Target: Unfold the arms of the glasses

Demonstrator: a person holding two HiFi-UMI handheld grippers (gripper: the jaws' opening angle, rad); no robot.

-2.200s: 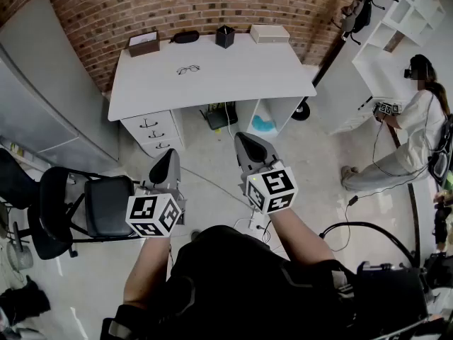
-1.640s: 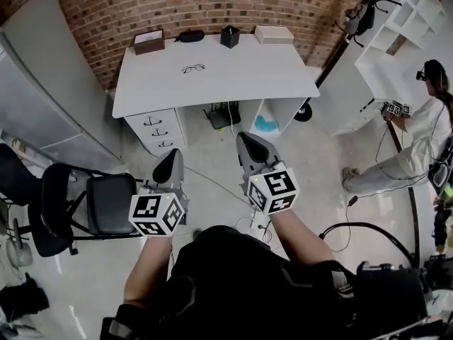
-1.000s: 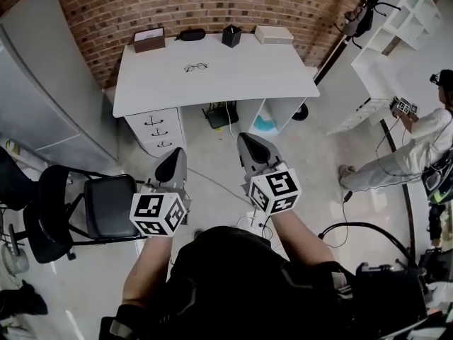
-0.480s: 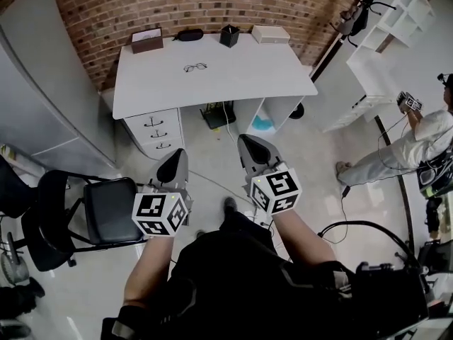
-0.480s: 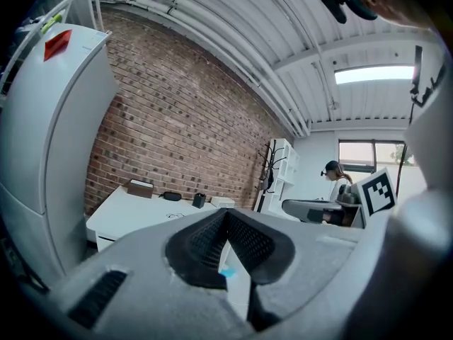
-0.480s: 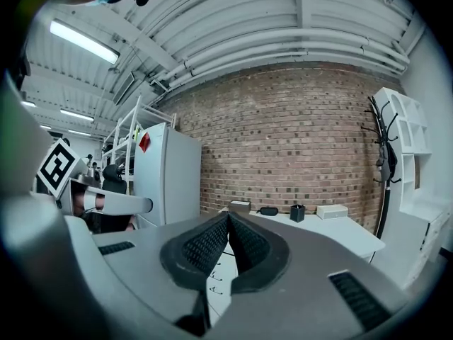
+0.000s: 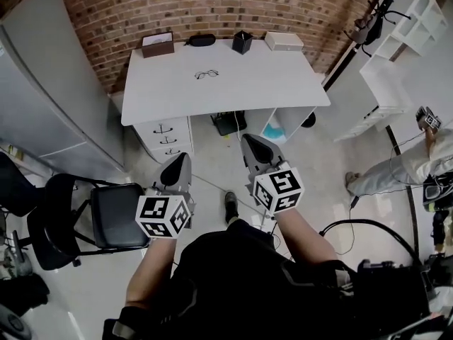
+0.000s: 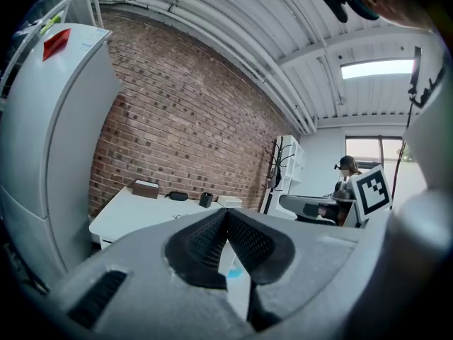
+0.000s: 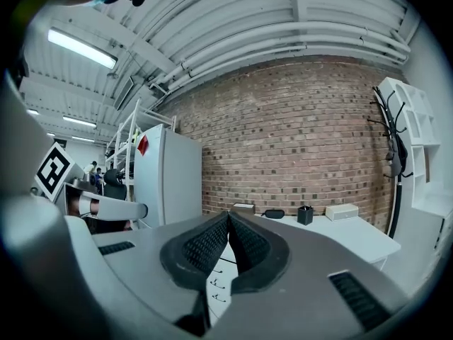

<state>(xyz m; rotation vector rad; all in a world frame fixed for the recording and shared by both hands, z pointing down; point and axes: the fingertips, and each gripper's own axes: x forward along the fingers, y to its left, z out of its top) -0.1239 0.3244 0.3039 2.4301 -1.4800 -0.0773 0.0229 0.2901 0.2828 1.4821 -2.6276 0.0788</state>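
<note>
The glasses [image 7: 207,74] are a thin dark frame lying on the white desk [image 7: 283,83], toward its back middle, in the head view. Both grippers hang over the floor, well short of the desk's front edge. My left gripper [image 7: 178,161] is shut with nothing between its jaws, and in the left gripper view [image 8: 227,212] the ribbed pads meet. My right gripper [image 7: 249,142] is also shut and empty; in the right gripper view [image 9: 229,215] its pads are pressed together. Both point roughly level at the desk.
Along the desk's back edge stand a brown box [image 7: 157,44], a black case [image 7: 202,40], a black pen holder [image 7: 242,42] and a white box [image 7: 284,41]. Drawers [image 7: 166,134] sit under the desk's left side. A black chair [image 7: 117,214] is at my left; another person [image 7: 417,161] stands far right.
Both grippers have moved forward toward the desk, still shut. A shoe has stepped into view below them. The person at the right has drifted toward the picture's edge.
</note>
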